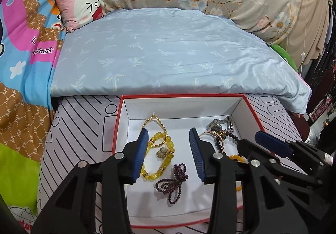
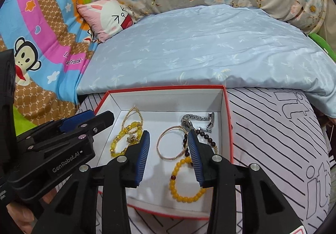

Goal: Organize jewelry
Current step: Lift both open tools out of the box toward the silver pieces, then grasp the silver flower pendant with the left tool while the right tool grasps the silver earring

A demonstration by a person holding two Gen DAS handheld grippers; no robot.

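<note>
Both grippers hang over the red-rimmed box (image 1: 118,129) with jaws apart and nothing clamped. Below the left gripper (image 1: 169,135), marked "GenRobot.AI", lie yellow (image 1: 161,150) and purple beads (image 1: 172,181); below the right gripper (image 2: 169,137), a bangle (image 2: 172,143) and a watch (image 2: 189,121). The cartoon blanket (image 2: 42,30) reads "Paul frank".

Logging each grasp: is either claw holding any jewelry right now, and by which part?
Nothing is held. The left claw and right claw hover open over the red-rimmed white cardboard box; all jewelry lies loose inside.
</note>
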